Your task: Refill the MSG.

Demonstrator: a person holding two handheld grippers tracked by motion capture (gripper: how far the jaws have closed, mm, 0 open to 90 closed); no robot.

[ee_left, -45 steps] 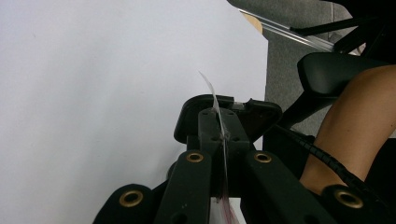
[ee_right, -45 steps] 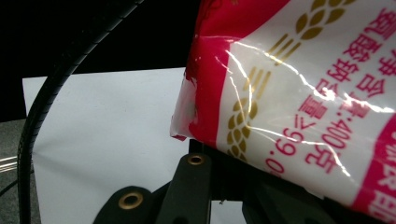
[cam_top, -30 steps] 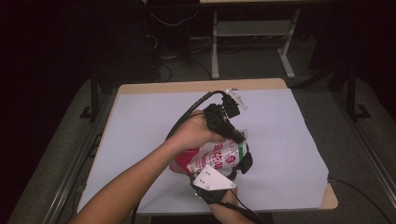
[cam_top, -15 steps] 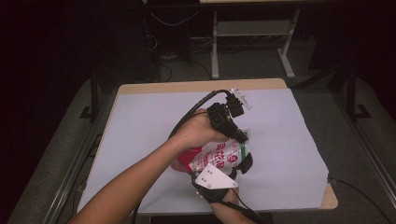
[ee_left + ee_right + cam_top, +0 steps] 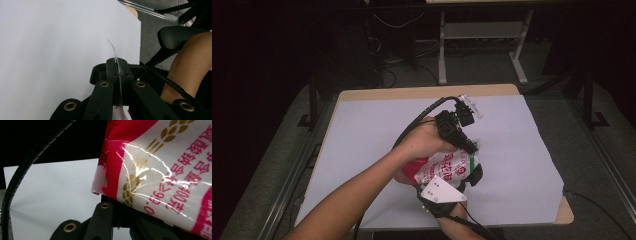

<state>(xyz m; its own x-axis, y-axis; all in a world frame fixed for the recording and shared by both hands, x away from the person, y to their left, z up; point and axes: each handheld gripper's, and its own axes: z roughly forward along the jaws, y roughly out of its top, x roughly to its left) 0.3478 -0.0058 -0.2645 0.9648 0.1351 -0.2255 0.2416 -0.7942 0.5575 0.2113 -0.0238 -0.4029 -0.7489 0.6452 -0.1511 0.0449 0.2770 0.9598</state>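
The white-covered table [image 5: 362, 150] spreads wide, and the red-and-white bag [image 5: 439, 167] sits held just above its near middle, long axis running left to right. The left gripper [image 5: 469, 146] comes in from the far side, its jaws pinched tight on the bag's thin clear edge [image 5: 113, 51] at the right end. The right gripper [image 5: 472, 175] meets the bag from the near side, clamped on it too, so the pack lies between the two.

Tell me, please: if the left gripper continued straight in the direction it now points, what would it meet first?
Probably the white table cover. The left gripper, shut on the bag's thin edge, seems aimed low across it; depth is unclear.
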